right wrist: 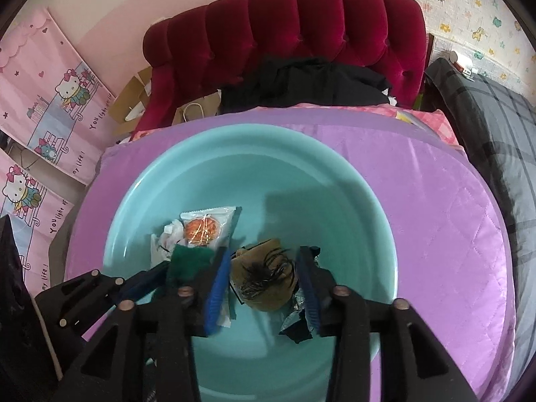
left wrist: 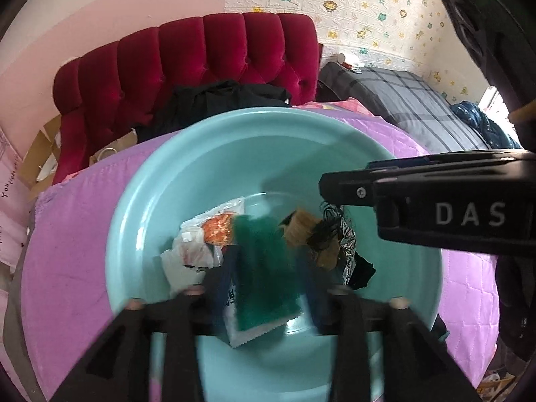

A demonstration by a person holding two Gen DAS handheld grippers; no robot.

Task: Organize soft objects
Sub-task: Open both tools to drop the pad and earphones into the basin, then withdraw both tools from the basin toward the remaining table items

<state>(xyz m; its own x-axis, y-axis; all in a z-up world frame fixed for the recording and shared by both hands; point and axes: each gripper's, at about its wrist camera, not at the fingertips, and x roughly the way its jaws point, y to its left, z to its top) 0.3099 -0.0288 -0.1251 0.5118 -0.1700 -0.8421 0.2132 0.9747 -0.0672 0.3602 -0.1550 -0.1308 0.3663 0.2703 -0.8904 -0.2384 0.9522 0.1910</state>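
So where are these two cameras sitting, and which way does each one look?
Left wrist: on the left gripper, looking down along its fingers into the basin; the right gripper juts in from the right.
Right wrist: on the right gripper, looking down at the doll; the left gripper shows at lower left.
Both share the basin, green cloth, snack packet and red headboard.

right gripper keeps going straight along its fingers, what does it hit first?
Most likely the tan plush toy with black stringy hair, which sits between the open fingers of the right gripper inside the teal basin. Depth is unclear in the fisheye view; the crinkled silver wrapper lies right beside it.
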